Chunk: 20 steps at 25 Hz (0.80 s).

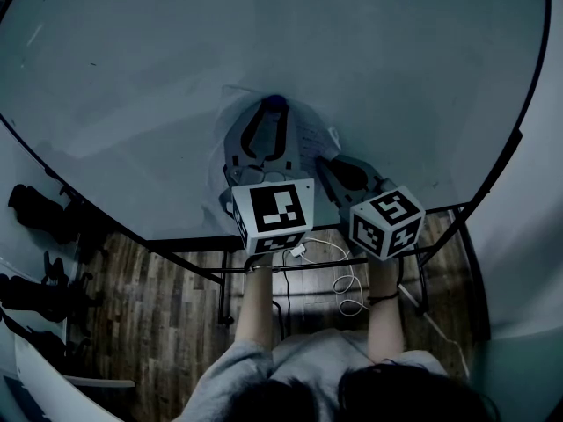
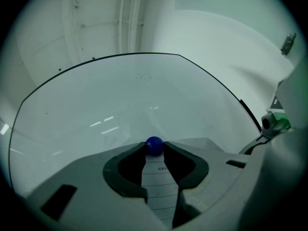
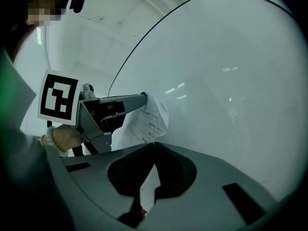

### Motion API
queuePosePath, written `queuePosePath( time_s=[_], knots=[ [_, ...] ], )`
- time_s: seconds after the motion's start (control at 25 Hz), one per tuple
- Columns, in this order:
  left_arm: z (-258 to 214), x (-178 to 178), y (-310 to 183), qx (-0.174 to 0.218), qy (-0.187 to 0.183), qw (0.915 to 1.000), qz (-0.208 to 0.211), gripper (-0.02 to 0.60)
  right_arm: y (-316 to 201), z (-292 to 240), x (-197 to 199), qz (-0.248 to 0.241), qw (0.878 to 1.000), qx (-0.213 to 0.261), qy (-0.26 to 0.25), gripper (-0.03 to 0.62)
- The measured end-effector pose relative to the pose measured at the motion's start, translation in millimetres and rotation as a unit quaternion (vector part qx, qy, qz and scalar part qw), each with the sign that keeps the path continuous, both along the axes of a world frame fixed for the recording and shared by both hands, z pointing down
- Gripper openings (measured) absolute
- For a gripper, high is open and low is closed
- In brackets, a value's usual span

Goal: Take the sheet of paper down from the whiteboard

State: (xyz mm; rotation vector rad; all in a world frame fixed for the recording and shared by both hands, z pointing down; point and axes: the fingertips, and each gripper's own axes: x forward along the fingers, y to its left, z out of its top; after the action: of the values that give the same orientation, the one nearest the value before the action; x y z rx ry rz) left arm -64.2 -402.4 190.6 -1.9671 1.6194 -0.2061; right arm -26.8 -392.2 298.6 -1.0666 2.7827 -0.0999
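Observation:
A white printed sheet of paper [image 1: 313, 137] hangs on the whiteboard [image 1: 176, 77], with a round blue magnet [image 1: 277, 102] at its top. My left gripper [image 1: 274, 112] is shut on that magnet [image 2: 154, 146]; the sheet [image 2: 159, 182] shows in the gap below the jaws. My right gripper [image 1: 341, 163] sits lower right of it, shut on the sheet's lower edge. In the right gripper view the jaws [image 3: 154, 146] meet on the paper [image 3: 150, 121], which bulges off the board [image 3: 231, 81], and the left gripper [image 3: 113, 107] holds the magnet [image 3: 143, 95] above.
The whiteboard's dark frame and stand bars [image 1: 264, 266] run just below the grippers. A white cable [image 1: 347, 281] lies looped on the wooden floor [image 1: 158, 306]. Dark objects [image 1: 35, 209] sit on the floor at the left. A pale wall [image 2: 216, 32] stands behind the board.

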Motion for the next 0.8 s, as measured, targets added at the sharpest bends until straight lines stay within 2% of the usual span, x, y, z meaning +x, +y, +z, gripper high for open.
queuePosePath(
  time_s=[0.8],
  knots=[
    [3,-1,-2,-0.002,0.006,1.0,-0.007,0.103,-3,21,2,-0.01,0.999,-0.038,-0.008,0.0]
  ],
)
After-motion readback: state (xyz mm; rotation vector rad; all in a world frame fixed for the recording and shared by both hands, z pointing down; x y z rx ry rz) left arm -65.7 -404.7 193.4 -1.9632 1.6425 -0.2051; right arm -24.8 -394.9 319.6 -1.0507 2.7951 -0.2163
